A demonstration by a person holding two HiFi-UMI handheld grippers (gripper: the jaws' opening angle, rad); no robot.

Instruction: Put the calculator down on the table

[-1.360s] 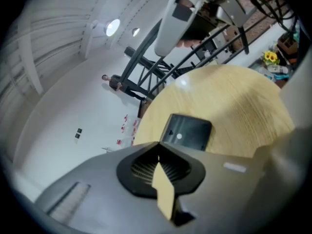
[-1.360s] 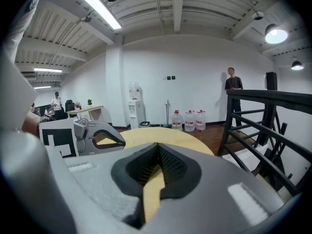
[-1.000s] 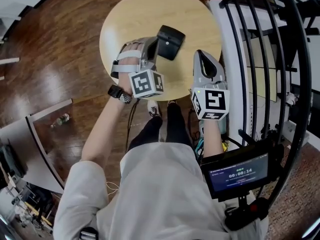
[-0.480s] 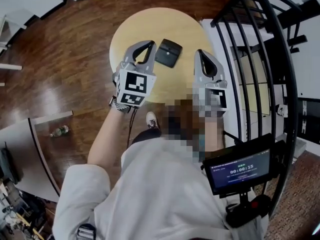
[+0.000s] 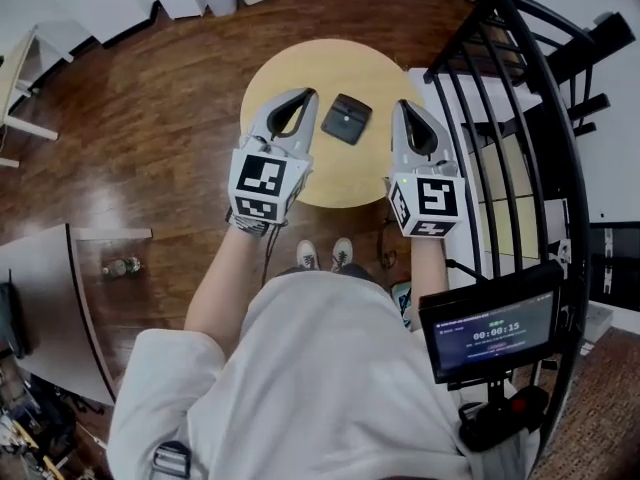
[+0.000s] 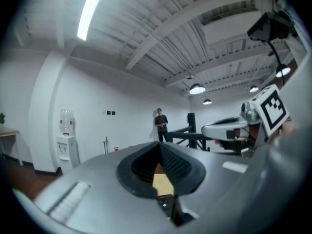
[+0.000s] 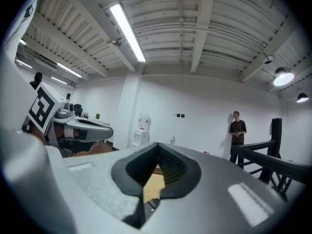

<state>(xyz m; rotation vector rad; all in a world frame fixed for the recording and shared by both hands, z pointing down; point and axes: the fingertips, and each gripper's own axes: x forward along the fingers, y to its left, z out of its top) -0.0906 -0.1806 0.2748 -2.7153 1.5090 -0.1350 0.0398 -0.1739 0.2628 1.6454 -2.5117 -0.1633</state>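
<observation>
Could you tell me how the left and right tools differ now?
The left tool slants clearly toward the calculator; the right tool points nearly straight up the head view. The left tool's marker pattern differs from the right tool's. Both are shut and empty, flanking the calculator.

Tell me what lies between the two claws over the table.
The calculator, lying flat on the round table, apart from both the left claw and the right claw. The head view shows it.

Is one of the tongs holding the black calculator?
No, the calculator lies on the round table, apart from the left tongs and the right tongs, which are both shut on nothing.
</observation>
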